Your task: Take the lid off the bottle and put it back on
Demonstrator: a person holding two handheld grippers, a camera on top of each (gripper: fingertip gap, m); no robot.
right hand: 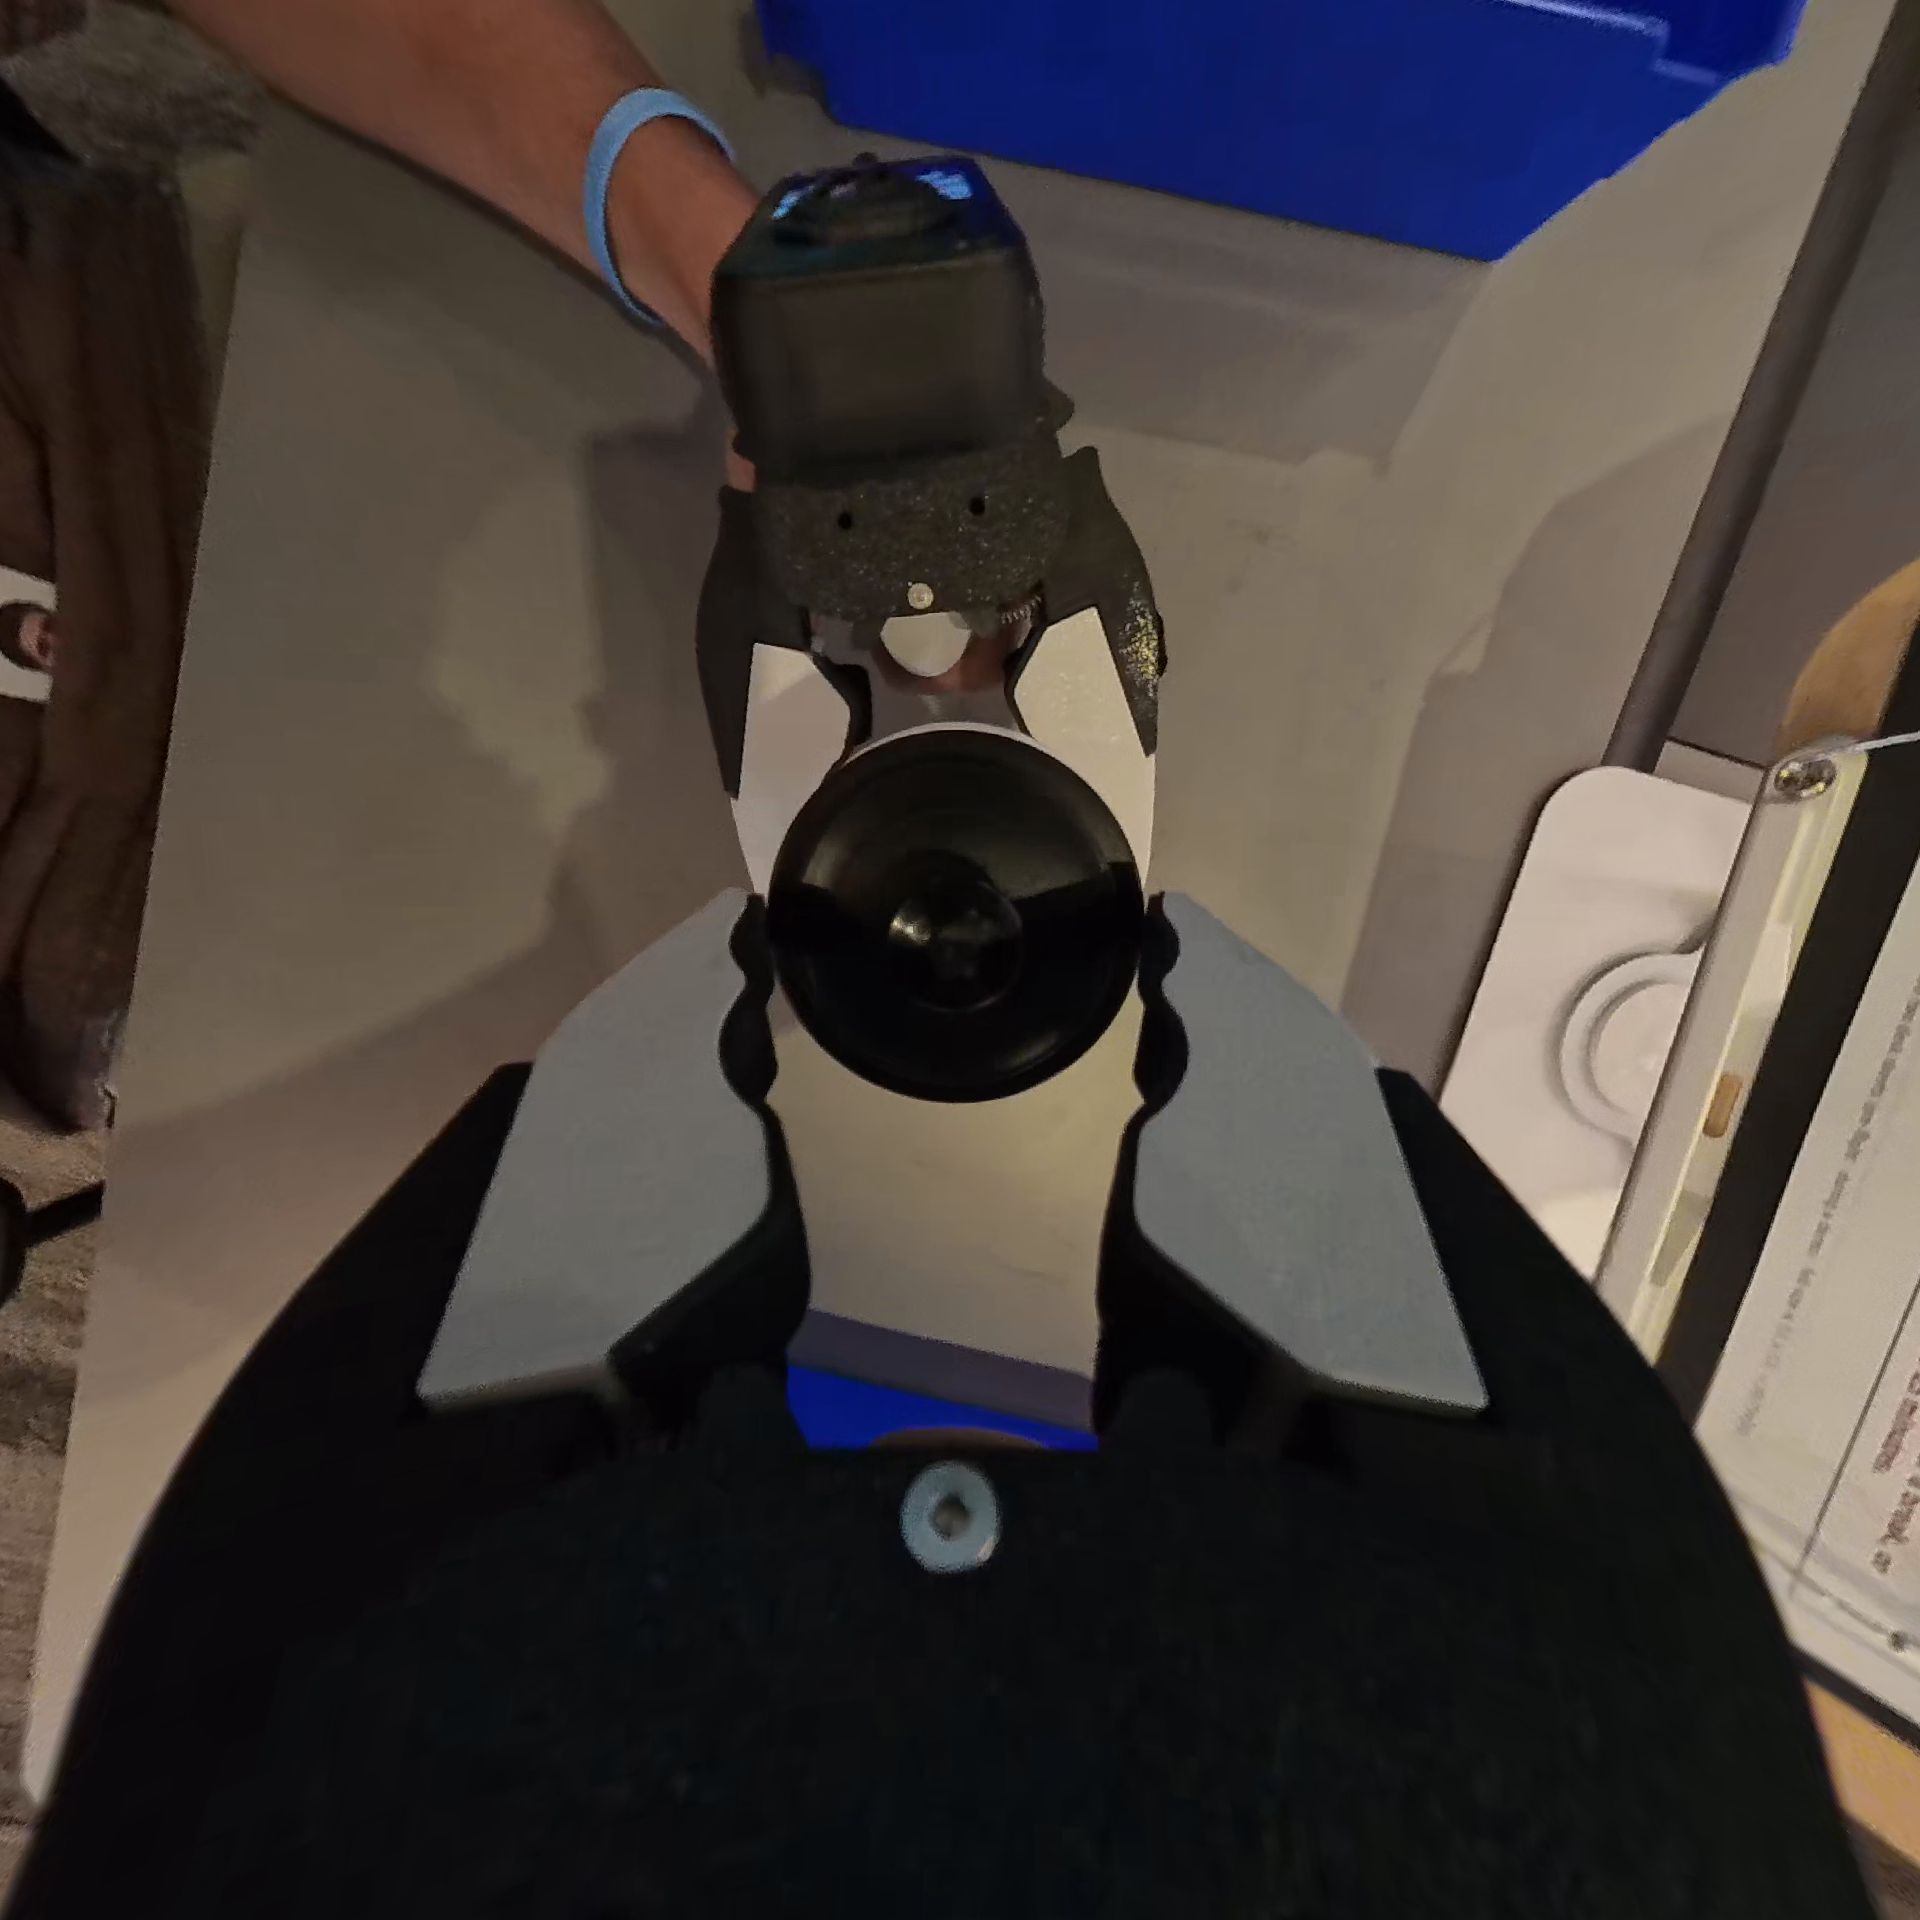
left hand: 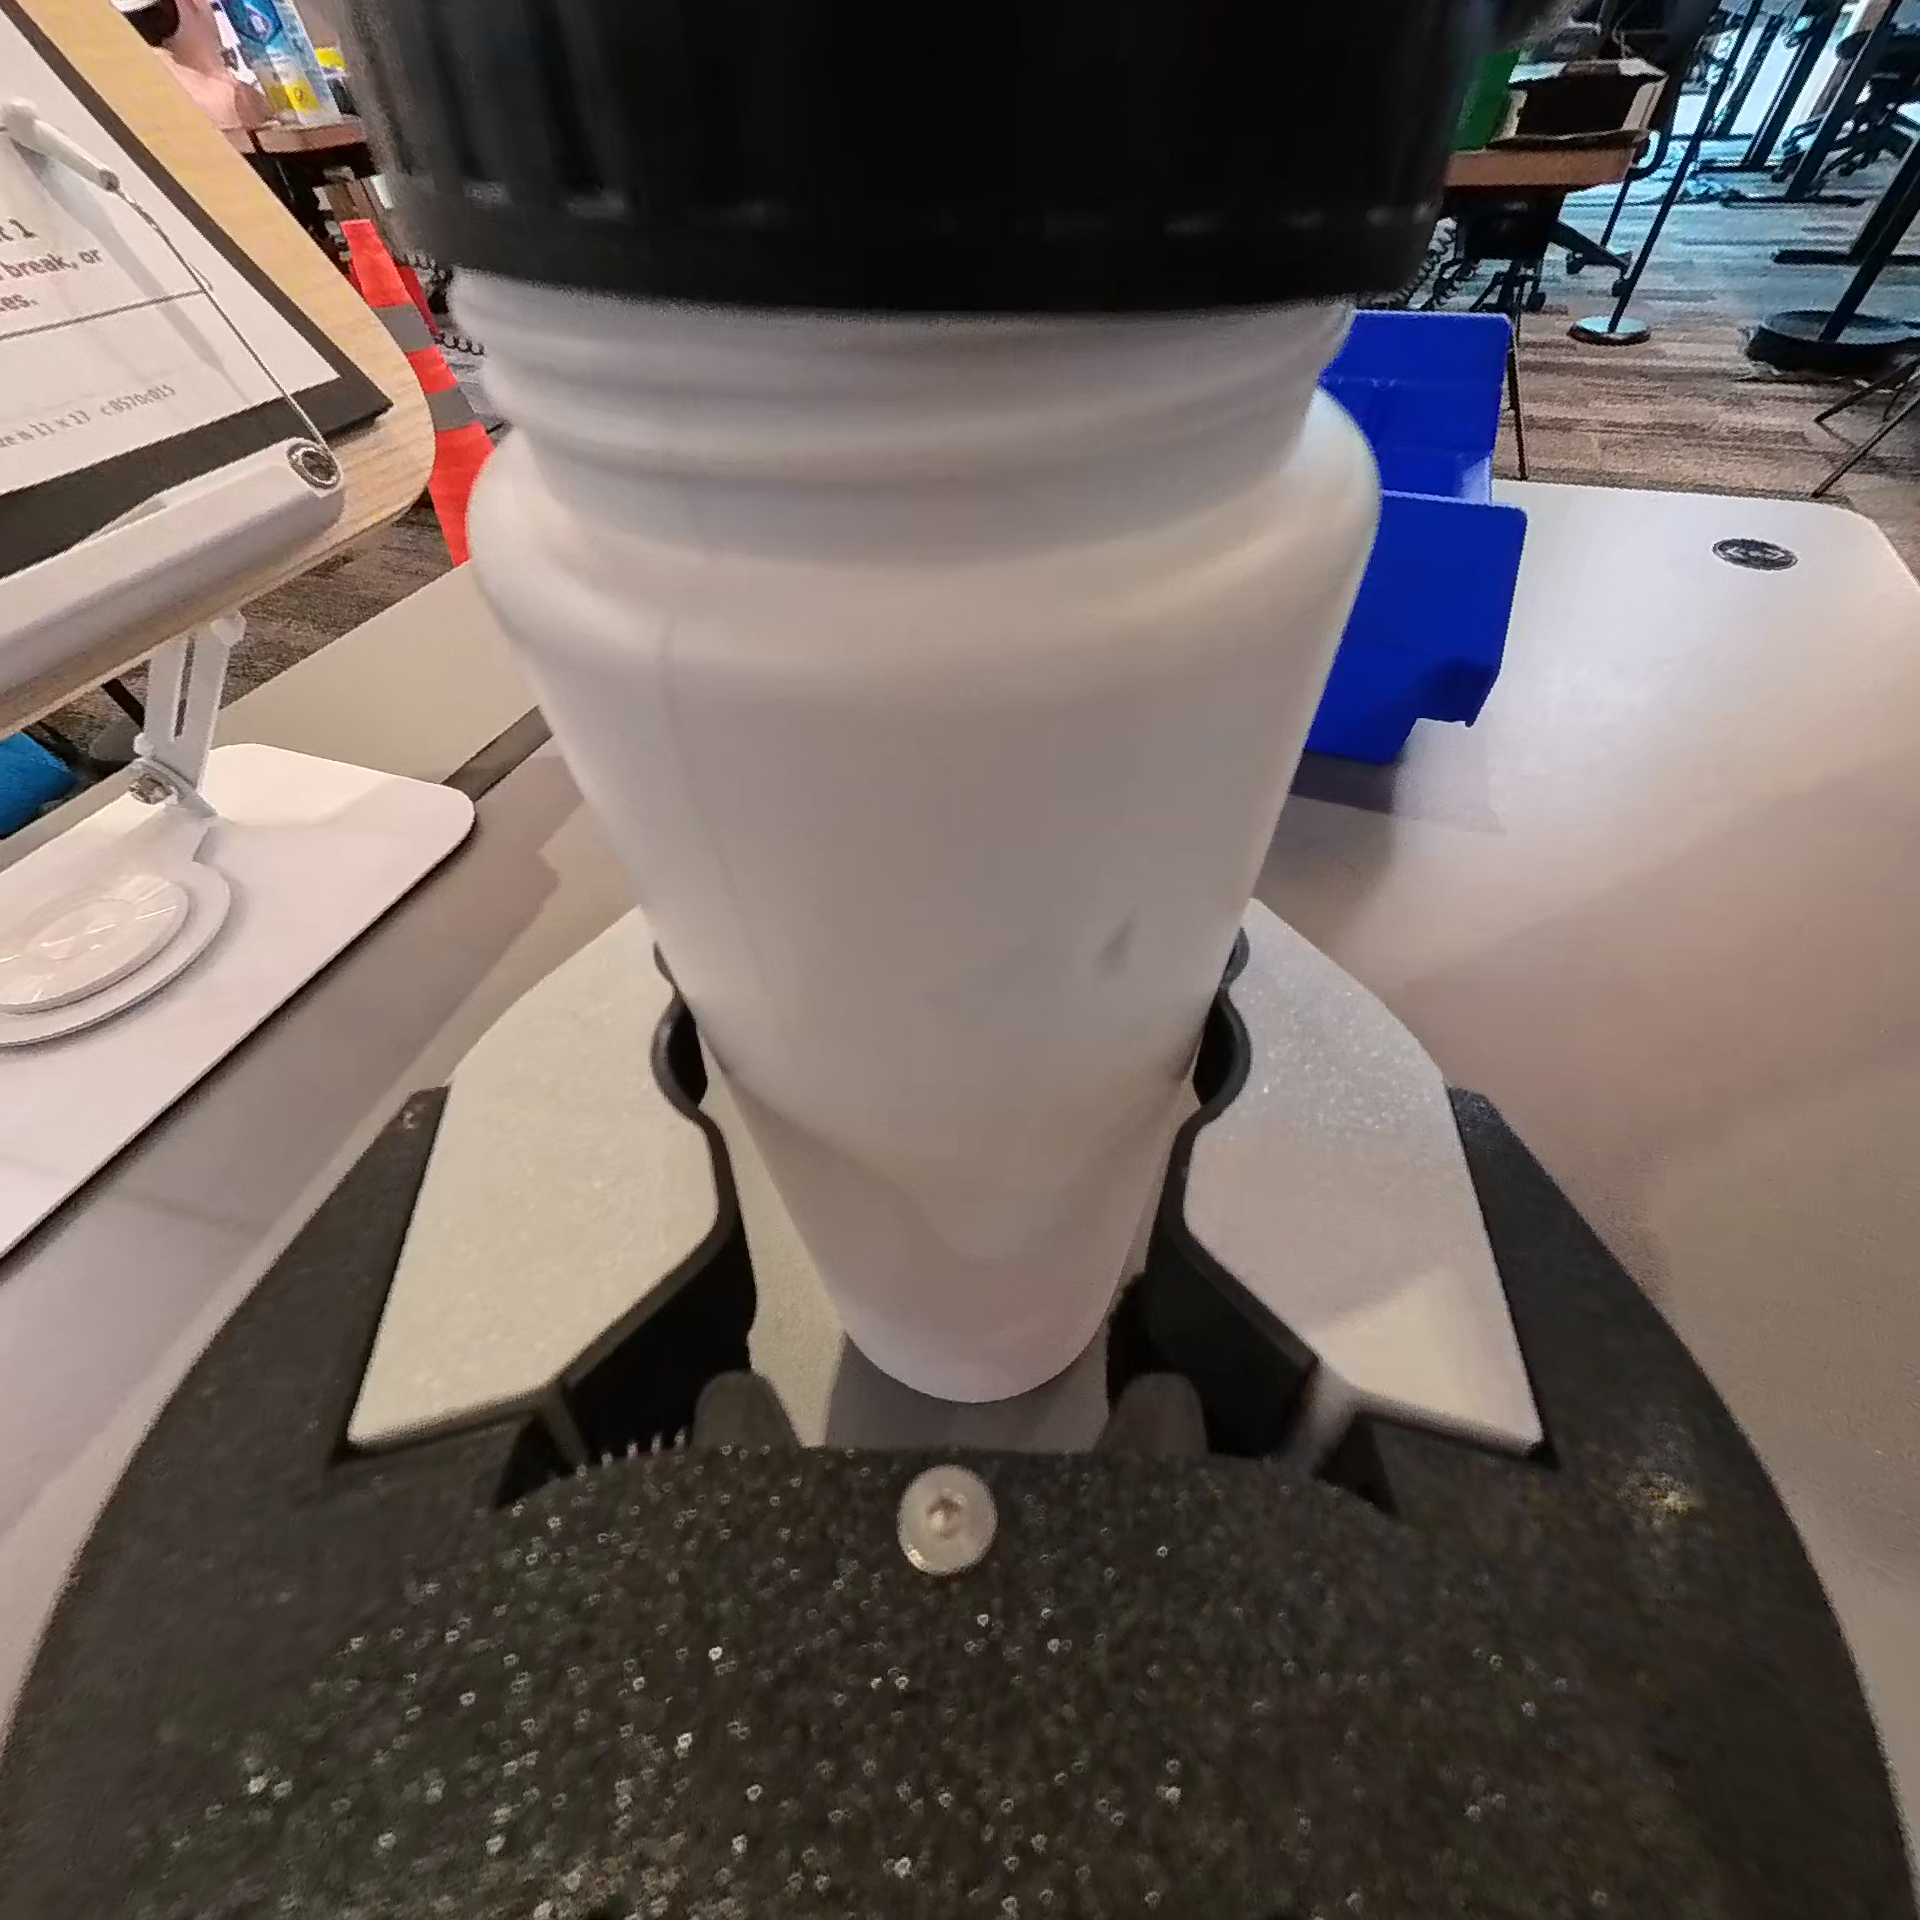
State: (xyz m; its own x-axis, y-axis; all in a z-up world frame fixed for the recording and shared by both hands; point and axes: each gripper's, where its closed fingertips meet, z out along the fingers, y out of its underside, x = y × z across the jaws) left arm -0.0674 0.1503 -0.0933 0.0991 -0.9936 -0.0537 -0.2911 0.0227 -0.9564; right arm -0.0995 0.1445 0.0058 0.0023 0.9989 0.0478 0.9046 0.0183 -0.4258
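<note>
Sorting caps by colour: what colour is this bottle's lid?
Black lid, on a white bottle; it shows best in the right wrist view.

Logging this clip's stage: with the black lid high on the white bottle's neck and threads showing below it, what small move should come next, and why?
Probably a turn of the right gripper on the round black plastic lid. The left gripper clamps the white plastic bottle; bare threads show under the lid. Which way to turn, I cannot tell.

We note: left wrist view bright, daylit, bottle [left hand: 914, 831] motion-blurred; right wrist view dim, shadowed; fisheye bending at edges.
</note>
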